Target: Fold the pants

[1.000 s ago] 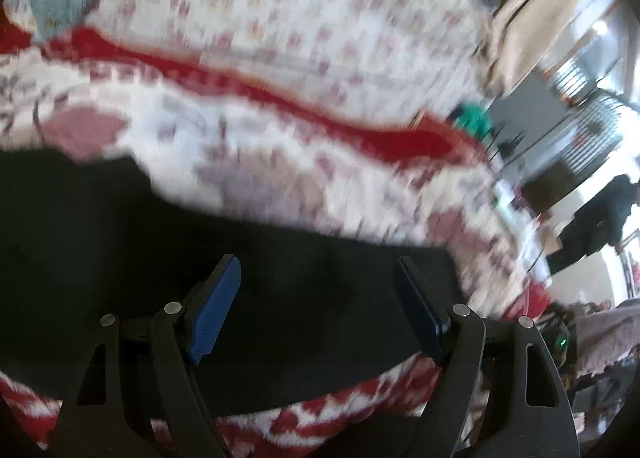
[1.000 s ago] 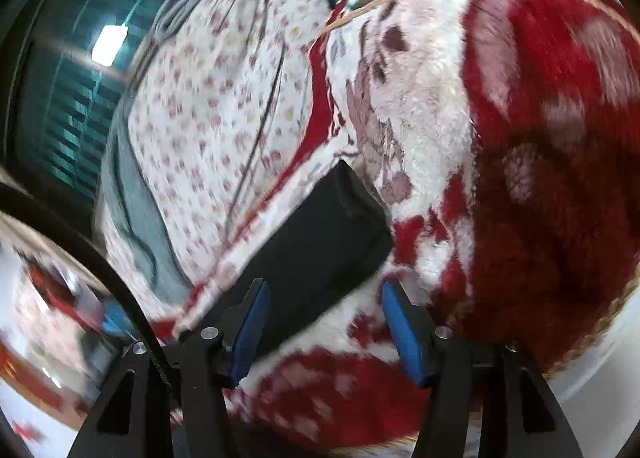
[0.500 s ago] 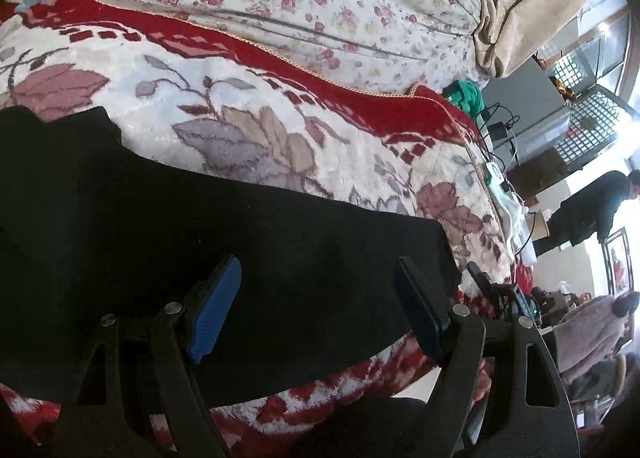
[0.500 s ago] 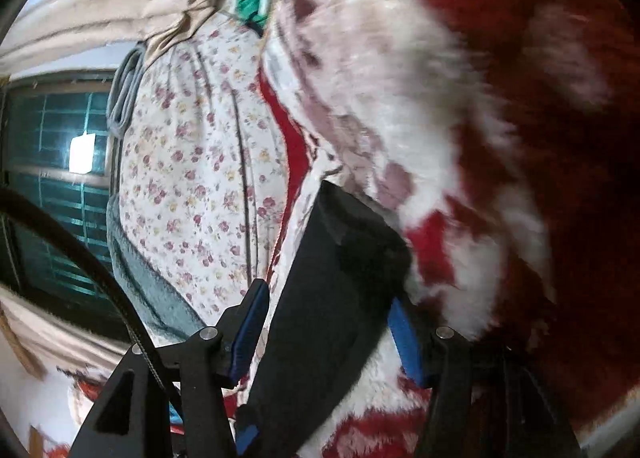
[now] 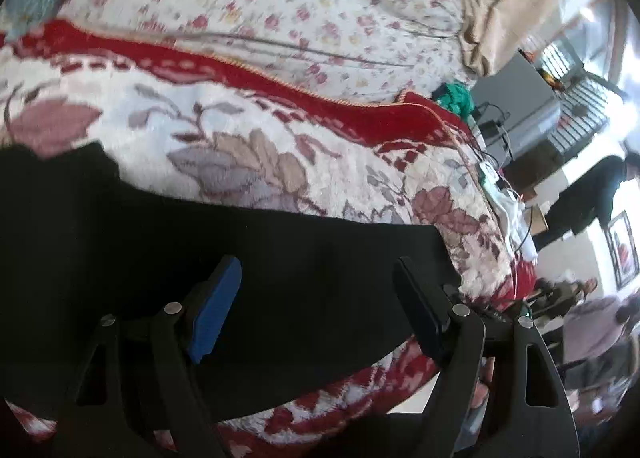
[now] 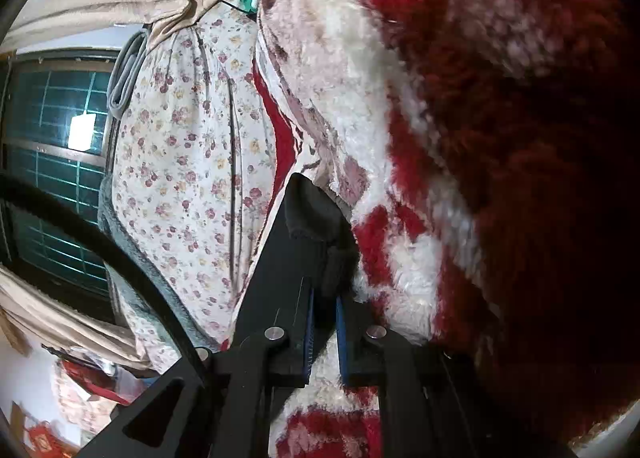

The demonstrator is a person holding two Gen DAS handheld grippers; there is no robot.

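The right gripper [image 6: 324,322] is closing, pinching the hem of the black pants [image 6: 316,226] near the blanket's [image 6: 400,162] edge. The left gripper [image 5: 316,310] hangs released over the pants; only its view shows their full spread.

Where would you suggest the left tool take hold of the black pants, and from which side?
Probably the near edge of the black pants, approached from the bed's front side. The fabric lies flat on the blanket, so only an edge gives the open left tool something to pinch. The right tool is already closing on the far end.
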